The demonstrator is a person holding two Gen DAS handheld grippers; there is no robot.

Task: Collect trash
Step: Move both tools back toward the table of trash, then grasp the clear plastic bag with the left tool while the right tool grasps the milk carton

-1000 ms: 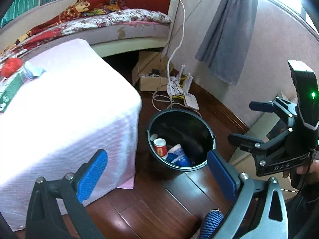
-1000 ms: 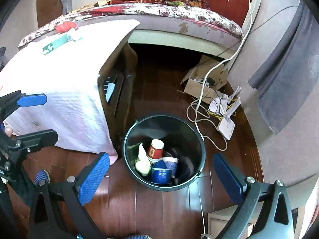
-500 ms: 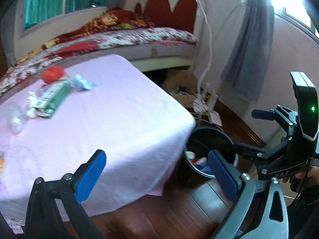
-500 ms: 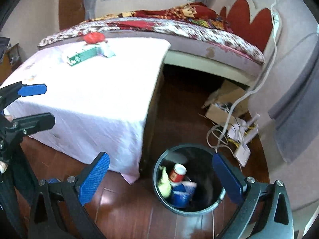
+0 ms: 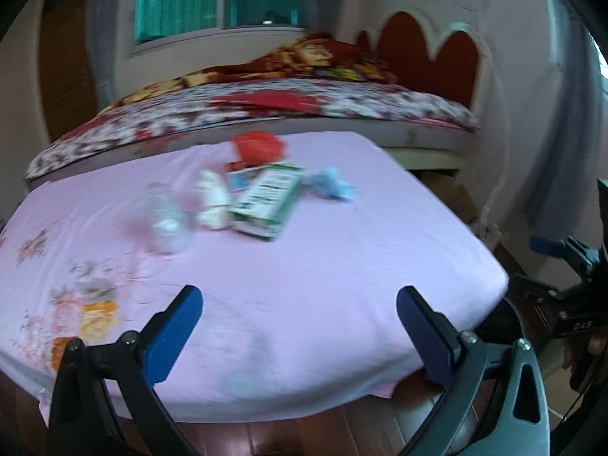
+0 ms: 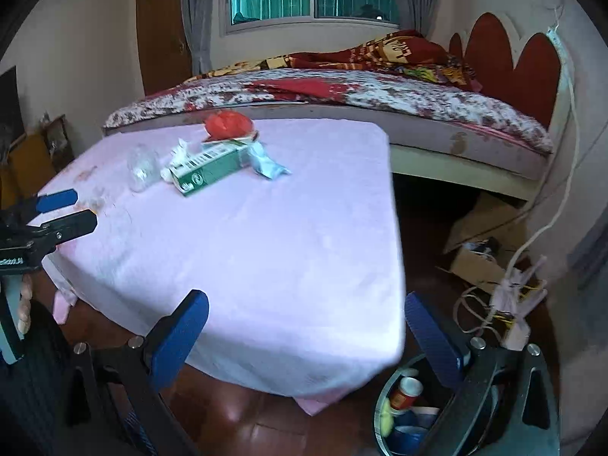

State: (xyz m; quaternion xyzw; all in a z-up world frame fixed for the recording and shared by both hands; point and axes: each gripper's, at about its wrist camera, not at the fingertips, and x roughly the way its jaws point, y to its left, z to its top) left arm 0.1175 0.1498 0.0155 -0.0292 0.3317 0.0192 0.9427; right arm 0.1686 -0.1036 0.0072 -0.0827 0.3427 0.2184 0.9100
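- Presently, left gripper (image 5: 298, 325): held low at the near edge of the table (image 5: 342, 266), pointing across its pink cloth toward the bed (image 5: 304, 110); jaws spread wide, nothing between them.
- Right gripper (image 6: 306, 332): held beside the table's near corner, above the wooden floor (image 6: 235, 418); jaws likewise spread wide and empty. A hand (image 6: 23, 304) grips the left tool's handle at the left edge of the right wrist view.
- Trash on the table, one cluster at the far side, well apart from both pairs of jaws:
  - one green-and-white carton (image 6: 207, 169), lying flat;
  - one red crumpled bag (image 6: 228, 123), behind the carton, touching it;
  - one light blue wrapper (image 6: 266, 163), just right of the carton;
  - one white crumpled tissue (image 6: 178, 152), at the carton's left;
  - one clear plastic bottle (image 6: 140, 167), left of the tissue; blurred in the left wrist view.
- One black bin (image 6: 380, 410) on the floor beneath the right gripper's right finger, below the table corner; inside, one red-and-white cup (image 6: 404, 393), blue cups whose count cannot be told, and a yellowish item.
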